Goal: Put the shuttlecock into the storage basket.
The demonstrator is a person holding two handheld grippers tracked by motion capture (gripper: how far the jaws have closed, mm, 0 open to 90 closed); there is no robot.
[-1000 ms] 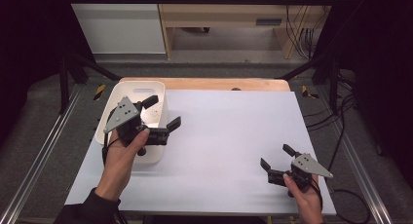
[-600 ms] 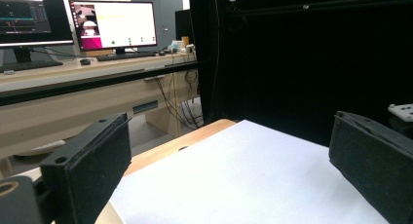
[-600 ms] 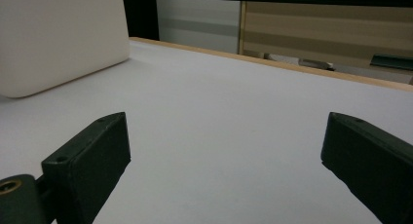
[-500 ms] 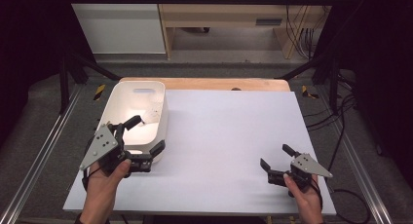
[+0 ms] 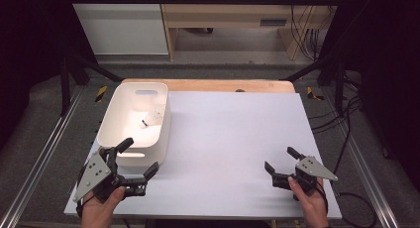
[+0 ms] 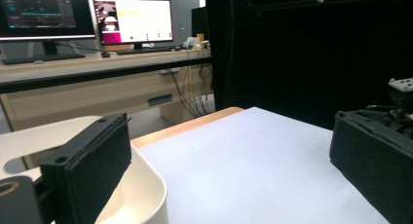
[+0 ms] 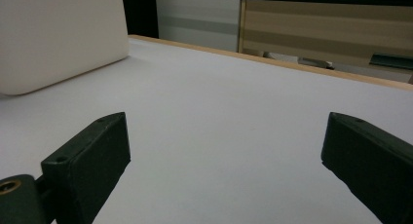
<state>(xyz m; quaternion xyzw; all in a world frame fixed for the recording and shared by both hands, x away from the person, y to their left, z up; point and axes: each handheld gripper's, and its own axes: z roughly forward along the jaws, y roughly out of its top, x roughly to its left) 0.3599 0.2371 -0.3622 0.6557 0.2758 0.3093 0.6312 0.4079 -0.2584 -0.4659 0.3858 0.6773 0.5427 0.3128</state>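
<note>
White bin (image 5: 132, 120) at the left of the desk (image 5: 233, 134), a small dark item inside. Left gripper (image 5: 140, 158) just beside the bin's near end, fingers wide apart, holding nothing. Right gripper (image 5: 280, 160) near the desk's front right corner, well apart from the bin, fingers spread, empty.

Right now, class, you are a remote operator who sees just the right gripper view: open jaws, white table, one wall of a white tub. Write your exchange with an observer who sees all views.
Operator: Is anything inside the white tub?
Observer: Yes, a small dark piece lies on its floor; I cannot tell what it is.
Operator: Where is the left gripper?
Observer: At the tub's near end, jaws open, holding nothing.
Operator: What stands beyond the table?
Observer: The left gripper view shows two lit monitors on a desk.
</note>
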